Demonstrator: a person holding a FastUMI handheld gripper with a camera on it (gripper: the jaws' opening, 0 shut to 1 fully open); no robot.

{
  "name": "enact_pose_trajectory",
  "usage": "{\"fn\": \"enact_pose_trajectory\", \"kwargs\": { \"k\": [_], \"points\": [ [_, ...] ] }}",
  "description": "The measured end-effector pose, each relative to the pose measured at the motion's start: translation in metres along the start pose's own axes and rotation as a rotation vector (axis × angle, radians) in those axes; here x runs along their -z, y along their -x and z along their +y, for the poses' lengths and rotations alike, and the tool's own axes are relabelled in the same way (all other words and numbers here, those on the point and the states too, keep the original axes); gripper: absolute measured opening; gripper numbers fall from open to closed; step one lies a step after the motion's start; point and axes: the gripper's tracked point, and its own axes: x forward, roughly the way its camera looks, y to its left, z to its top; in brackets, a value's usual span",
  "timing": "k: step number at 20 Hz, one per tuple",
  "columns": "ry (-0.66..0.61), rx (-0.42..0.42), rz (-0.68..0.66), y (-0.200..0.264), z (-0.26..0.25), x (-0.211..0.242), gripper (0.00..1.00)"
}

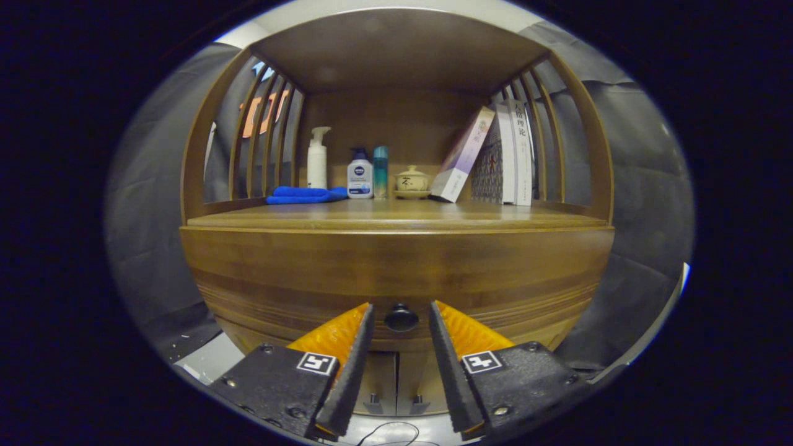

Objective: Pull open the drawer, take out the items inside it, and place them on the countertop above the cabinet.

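1. Dark and round, the drawer knob (401, 318) sits in the gap between the two fingertips of the gripper (401, 310); the jaws stand apart, one finger on each side of the knob, neither clearly touching it.
2. The knob is fixed to the wooden drawer front (396, 272), which looks closed, flush with the cabinet (248, 334).
3. Below the drawer, two lower cabinet doors (396, 384) meet at a centre seam, each with a small handle near the bottom.
4. Above the drawer lies the wooden countertop (396, 217), bare along its near edge.
5. At the far back of the countertop, from left to right: a folded blue cloth (306, 195), a white pump bottle (317, 158), a small white-and-blue lotion bottle (360, 174), a teal bottle (380, 171), a lidded tea cup on a saucer (411, 181), a leaning book (463, 155) and upright books (511, 155).
6. Slatted wooden sides (266, 136) and a wooden top enclose the shelf.
7. A thin black cable (387, 433) lies on the floor near the fingers.
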Motion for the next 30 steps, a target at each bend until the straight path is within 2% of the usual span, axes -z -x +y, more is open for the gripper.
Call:
{"fn": "enact_pose_trajectory", "kwargs": {
  "k": [4,11,30],
  "points": [
    [-0.002,0.010,0.001,-0.003,0.000,0.001,0.35],
    [0.002,-0.018,0.030,-0.001,-0.004,0.001,0.25],
    [-0.007,-0.052,0.054,0.035,-0.007,0.009,0.24]
  ]
}}
